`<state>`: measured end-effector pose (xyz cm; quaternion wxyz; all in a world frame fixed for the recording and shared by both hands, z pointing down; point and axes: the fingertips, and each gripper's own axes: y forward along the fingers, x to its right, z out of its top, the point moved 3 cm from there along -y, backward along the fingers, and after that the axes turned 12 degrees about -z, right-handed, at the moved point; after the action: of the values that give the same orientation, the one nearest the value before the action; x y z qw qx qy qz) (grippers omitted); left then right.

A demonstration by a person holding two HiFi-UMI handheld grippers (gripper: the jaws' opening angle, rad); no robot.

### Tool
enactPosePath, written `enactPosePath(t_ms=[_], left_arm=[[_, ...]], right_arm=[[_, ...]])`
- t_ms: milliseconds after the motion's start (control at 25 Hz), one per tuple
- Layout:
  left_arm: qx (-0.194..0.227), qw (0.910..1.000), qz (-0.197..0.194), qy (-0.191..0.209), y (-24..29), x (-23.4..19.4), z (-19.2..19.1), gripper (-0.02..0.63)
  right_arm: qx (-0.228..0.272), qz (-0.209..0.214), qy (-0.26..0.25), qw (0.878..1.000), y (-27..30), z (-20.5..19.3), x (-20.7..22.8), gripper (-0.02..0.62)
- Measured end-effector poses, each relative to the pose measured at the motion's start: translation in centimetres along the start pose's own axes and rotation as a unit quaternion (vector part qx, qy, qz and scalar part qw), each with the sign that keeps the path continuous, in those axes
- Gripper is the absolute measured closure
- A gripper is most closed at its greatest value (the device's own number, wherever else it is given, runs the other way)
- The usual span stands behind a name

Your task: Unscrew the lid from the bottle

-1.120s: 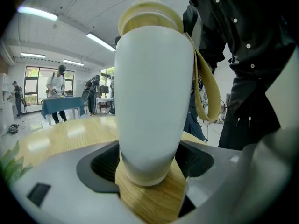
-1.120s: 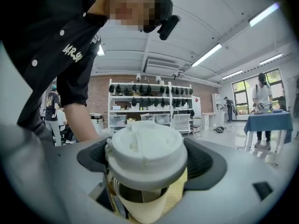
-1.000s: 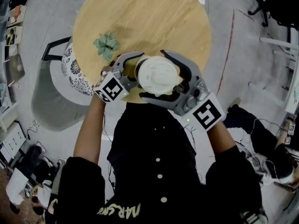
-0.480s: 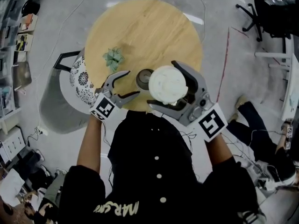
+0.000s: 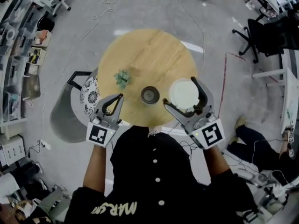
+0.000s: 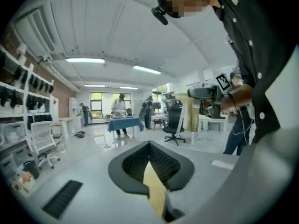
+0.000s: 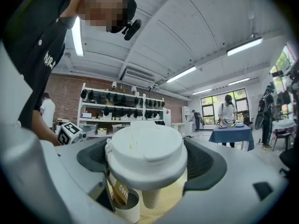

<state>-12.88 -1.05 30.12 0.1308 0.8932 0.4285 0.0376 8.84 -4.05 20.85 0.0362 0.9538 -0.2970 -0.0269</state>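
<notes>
The bottle (image 5: 150, 95) stands open on the round wooden table (image 5: 140, 55), its dark mouth facing up. My right gripper (image 5: 181, 92) is shut on the white lid (image 5: 183, 94) and holds it in the air to the right of the bottle, clear of it. In the right gripper view the lid (image 7: 145, 153) fills the space between the jaws of the right gripper (image 7: 147, 160), with the bottle (image 7: 125, 206) below and to the left. My left gripper (image 5: 120, 97) hangs left of the bottle, shut and holding nothing. In the left gripper view the left gripper (image 6: 149, 146) shows its pads pressed together.
A small green plant (image 5: 123, 78) sits on the table left of the bottle. A patterned cushion (image 5: 88, 95) on a grey chair (image 5: 63, 115) lies beside the table's left edge. Office chairs (image 5: 261, 36) and desks stand at the far right.
The left gripper let go of the bottle, drew back to the left and shut. The right gripper carried the lid off the bottle to the right. The bottle now stands alone.
</notes>
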Motion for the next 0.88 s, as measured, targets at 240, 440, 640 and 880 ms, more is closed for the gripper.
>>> enactPosePath(t_ms=[240,440,640,880], left_arm=[[0.048,0.9930,0.100,-0.041,-4.2,-0.7,7.7,0.601],[0.066,0.9871,0.144,-0.023,-6.4,-0.5,12.3,0.601],[0.079,0.9804,0.180,-0.005,-8.2,-0.2,12.6,0.601],[0.071,0.9811,0.180,0.002,-8.2,0.6,12.5,0.602]], right_arm=[[0.013,-0.060,0.010,0.998,-1.8,1.9,2.2,0.118],[0.026,-0.097,0.014,0.995,-3.2,3.7,4.0,0.118],[0.044,-0.116,0.009,0.992,-4.9,4.2,4.0,0.118],[0.053,-0.127,-0.004,0.991,-6.3,4.9,3.7,0.118]])
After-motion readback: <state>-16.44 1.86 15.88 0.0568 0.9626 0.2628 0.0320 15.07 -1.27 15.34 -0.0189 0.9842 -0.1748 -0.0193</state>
